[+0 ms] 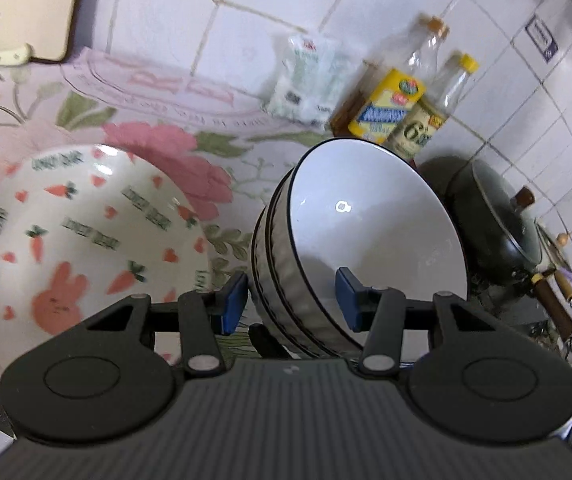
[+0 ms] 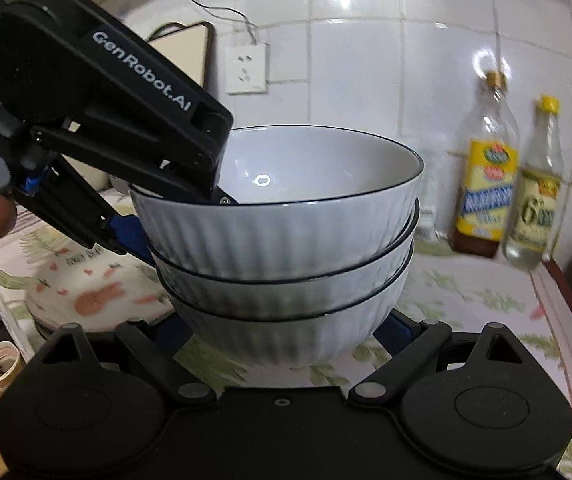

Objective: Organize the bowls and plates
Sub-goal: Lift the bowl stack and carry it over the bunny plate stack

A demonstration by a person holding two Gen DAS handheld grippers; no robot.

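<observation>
Left gripper (image 1: 290, 300) clamped across rims of 3 stacked bowls (image 2: 282, 216); right gripper (image 2: 286, 330) cradling the bottom bowl. Lift level, synchronized, clear of carrot plate (image 1: 74, 236).

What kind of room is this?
Most likely a home kitchen: white tiled wall, condiment bottles, a lidded black pot and stacked white bowls on a floral-covered counter.
</observation>
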